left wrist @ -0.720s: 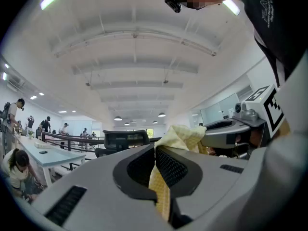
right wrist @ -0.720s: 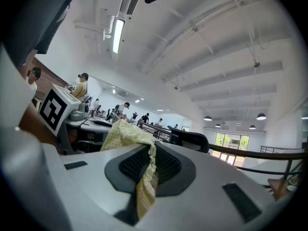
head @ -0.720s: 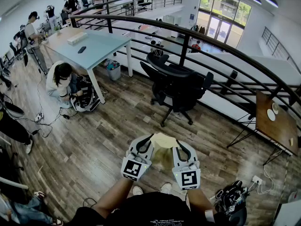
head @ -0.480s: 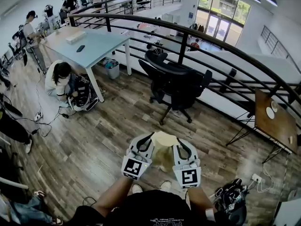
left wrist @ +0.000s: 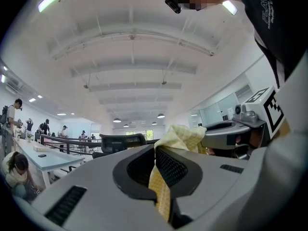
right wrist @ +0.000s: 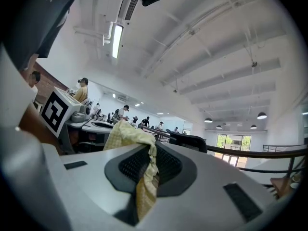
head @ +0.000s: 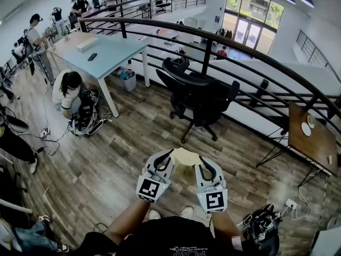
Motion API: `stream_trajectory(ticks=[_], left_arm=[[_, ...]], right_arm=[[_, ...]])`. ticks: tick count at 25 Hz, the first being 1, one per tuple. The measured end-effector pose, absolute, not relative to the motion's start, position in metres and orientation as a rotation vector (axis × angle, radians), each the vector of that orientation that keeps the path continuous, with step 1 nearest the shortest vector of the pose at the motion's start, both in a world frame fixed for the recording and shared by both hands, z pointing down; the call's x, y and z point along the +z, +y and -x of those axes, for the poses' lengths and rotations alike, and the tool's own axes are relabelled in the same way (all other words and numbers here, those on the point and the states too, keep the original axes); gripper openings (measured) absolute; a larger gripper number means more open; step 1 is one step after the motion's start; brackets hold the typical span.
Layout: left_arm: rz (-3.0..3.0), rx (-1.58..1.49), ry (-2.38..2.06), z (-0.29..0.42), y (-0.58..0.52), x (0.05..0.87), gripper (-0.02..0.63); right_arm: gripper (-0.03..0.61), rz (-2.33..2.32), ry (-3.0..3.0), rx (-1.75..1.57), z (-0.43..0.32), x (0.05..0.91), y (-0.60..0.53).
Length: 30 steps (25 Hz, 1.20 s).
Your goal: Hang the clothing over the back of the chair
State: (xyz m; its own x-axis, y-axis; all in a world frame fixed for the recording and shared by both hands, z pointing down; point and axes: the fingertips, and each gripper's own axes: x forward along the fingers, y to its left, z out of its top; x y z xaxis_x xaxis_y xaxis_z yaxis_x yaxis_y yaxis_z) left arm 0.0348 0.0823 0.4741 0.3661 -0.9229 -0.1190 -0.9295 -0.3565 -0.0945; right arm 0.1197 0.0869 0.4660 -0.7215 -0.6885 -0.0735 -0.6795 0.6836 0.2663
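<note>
Inspected from the head view and both gripper views.

Found the left gripper (head: 168, 157) and the right gripper (head: 202, 162) held side by side in front of the body, near each other but not touching, above the wooden floor (head: 106, 164). Found the clothing (head: 184, 157), a pale yellow checked fabric, spanning the gap between the two and bunched at their tips. Could not settle the kind of garment, with most of its length hidden behind the grippers; possibly some fabric hanging down between them.

Checked the left gripper view: jaws brought together on a fold of the clothing (left wrist: 161, 196), with fabric running down between the dark pads and rising in a crumpled peak above them, toward the other gripper at the right of that view.

Checked the right gripper view: jaws likewise clamped on the clothing (right wrist: 144, 196), a strip pinched between the pads and the rest heaped toward the left of that view.

Located the chair (head: 200, 97), a black office chair on castors, ahead of the grippers and well apart from them, just in front of the black railing (head: 256, 63). Clothing not yet on the chair.

Noted also a light blue table (head: 109, 52) to the left of the chair, and a person (head: 66, 89) crouched on the floor beside it.
</note>
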Motion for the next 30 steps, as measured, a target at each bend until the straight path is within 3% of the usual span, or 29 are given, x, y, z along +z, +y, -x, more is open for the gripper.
stream_trajectory(ticks=[19,30], left_arm=[[2.384,0.075,1.803,-0.049,0.046,0.455,0.018],[2.453,0.114,1.757,0.001,-0.004,0.460,0.018]], right_arm=[[0.038,-1.051,-2.922,-0.465,-0.131,0.451,0.047],[0.038,-1.091,-2.827,-0.531,-0.084,0.452,0.000]])
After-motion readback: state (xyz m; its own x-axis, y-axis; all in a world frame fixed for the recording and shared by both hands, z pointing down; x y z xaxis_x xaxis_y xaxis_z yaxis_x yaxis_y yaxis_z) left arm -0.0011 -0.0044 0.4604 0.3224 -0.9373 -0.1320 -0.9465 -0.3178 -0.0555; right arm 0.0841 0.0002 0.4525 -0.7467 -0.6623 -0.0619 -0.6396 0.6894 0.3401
